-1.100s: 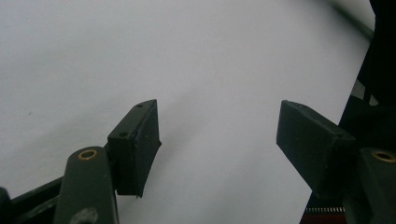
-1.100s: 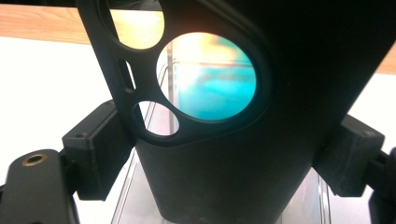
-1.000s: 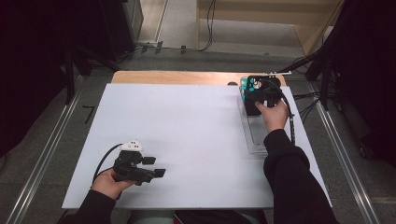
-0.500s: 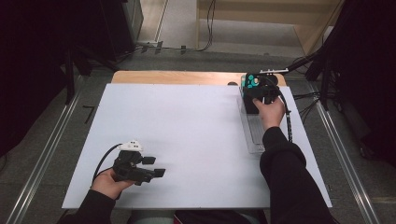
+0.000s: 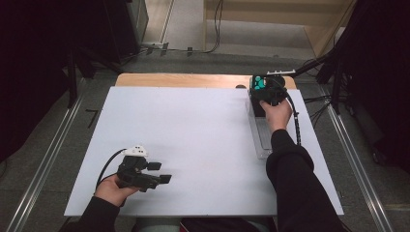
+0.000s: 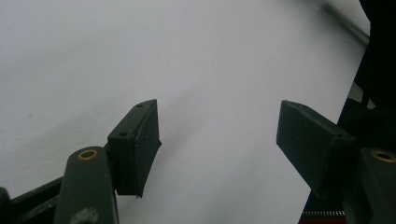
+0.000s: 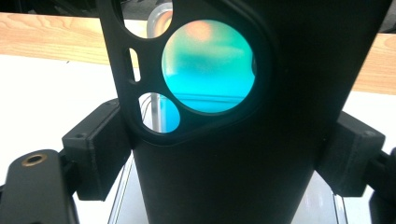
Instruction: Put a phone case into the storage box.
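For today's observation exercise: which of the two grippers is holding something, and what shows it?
The right gripper, at the table's far right: its jaws clamp a black phone case with camera cut-outs. The left gripper stands open over bare white table.

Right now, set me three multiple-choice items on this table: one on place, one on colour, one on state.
1. Where does the black case sit?
A. between the right tongs' jaws
B. flat at the table's middle
C. in the left tongs

2. What colour shows through the case's round holes?
A. red
B. teal
C. yellow

3. How do the left tongs stand?
A. shut on a case
B. shut on nothing
C. open, with nothing between the jaws

Answers: 1 A, the right gripper view shows a jaw at each side of the case. 2 B, the big hole glows teal. 3 C, only the white table shows in the wide gap between the jaws.
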Demonstrator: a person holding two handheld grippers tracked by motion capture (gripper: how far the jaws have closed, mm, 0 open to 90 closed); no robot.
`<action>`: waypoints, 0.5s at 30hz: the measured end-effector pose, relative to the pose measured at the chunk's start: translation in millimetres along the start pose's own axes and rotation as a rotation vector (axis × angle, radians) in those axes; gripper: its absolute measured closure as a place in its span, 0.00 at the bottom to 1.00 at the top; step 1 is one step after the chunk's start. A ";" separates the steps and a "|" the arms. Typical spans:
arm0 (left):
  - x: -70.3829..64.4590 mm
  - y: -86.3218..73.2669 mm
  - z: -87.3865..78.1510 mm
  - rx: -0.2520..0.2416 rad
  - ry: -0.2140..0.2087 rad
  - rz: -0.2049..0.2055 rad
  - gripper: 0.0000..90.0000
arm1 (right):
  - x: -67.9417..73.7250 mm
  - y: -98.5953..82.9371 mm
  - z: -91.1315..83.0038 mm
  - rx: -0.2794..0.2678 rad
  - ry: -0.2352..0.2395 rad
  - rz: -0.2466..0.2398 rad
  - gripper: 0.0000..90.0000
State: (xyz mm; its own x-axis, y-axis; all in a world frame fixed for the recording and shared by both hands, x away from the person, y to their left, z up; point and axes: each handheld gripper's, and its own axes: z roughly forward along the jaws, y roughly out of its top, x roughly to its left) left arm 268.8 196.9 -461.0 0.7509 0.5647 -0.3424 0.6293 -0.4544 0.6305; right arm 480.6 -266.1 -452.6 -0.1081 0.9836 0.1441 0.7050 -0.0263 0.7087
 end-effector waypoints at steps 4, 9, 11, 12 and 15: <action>-0.6 0.1 0.7 -0.001 -0.002 0.003 0.34 | 2.9 -0.6 1.1 -0.011 -0.012 -0.023 0.14; -1.5 0.7 1.6 0.001 -0.005 0.003 0.34 | 2.7 -1.4 2.4 -0.020 -0.014 -0.027 0.13; -1.4 0.6 1.4 0.001 -0.004 0.005 0.34 | 2.2 -1.4 2.1 -0.027 -0.008 -0.045 0.11; -1.2 0.6 1.5 0.001 -0.004 0.003 0.34 | 2.3 -1.3 1.7 -0.031 -0.010 -0.055 0.11; -0.8 1.0 1.6 0.001 -0.003 0.003 0.34 | 2.6 -1.0 1.7 -0.030 0.000 -0.067 0.06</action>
State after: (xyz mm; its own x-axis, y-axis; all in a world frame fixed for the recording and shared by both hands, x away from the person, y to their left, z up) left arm 269.1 194.9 -461.2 0.7535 0.5609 -0.3429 0.6272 -0.4570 0.6307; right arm 480.8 -263.2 -454.1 -0.1544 0.9834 0.0954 0.6748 0.0345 0.7372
